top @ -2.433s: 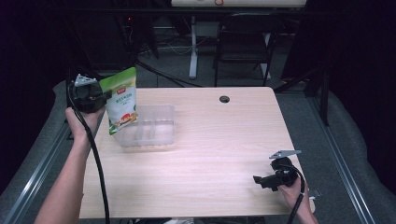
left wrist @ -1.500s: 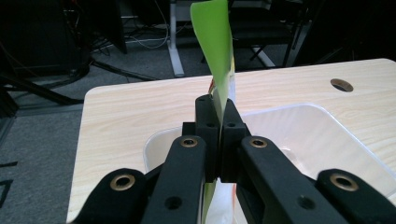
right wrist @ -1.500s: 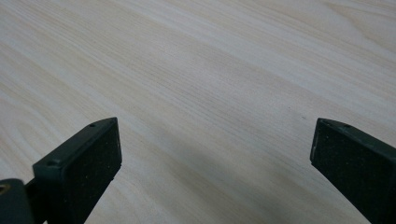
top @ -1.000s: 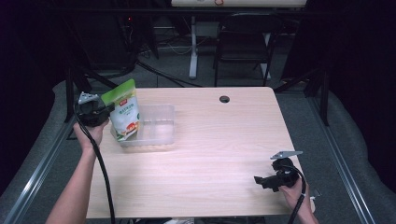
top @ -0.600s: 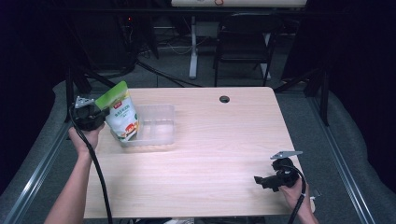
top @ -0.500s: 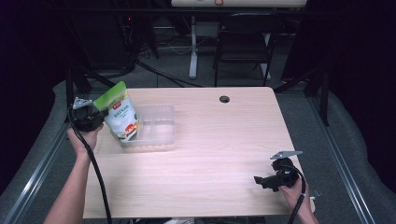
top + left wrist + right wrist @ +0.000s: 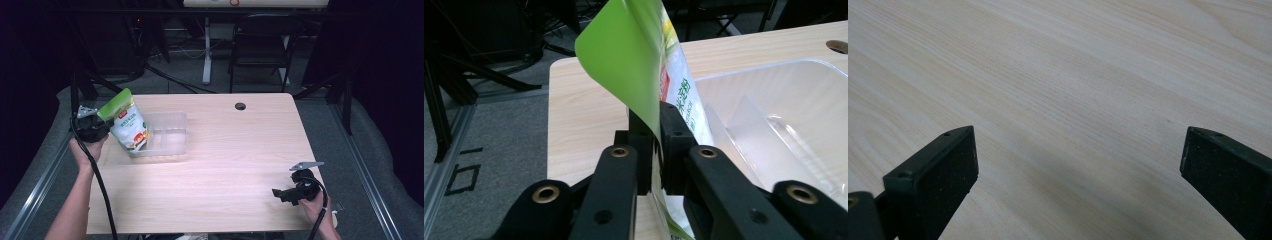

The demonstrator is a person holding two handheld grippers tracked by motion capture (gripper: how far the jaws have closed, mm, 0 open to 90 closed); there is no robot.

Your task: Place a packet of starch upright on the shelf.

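Observation:
A green-and-white snack pouch point(image 7: 126, 122) leans tilted at the left end of a clear plastic tray point(image 7: 167, 134), its bottom down in the tray. My left gripper point(image 7: 102, 125) is shut on the pouch's green top edge at the table's left side. Up close, the pouch point(image 7: 649, 75) is pinched between the black jaws of the left gripper point(image 7: 655, 145), with the clear tray point(image 7: 784, 120) to its right. My right gripper point(image 7: 281, 193) rests near the table's front right corner. In its own view the right gripper point(image 7: 1078, 165) stands open over bare wood.
A dark cable hole point(image 7: 240, 106) sits near the table's far edge. The wooden table point(image 7: 235, 165) spreads bare between the tray and the right gripper. A black chair point(image 7: 260, 47) and stand legs are on the floor behind the table.
My left gripper has lowered and swung leftward with the pouch, tipping it and setting its bottom into the tray's left end. The right gripper has stayed still.

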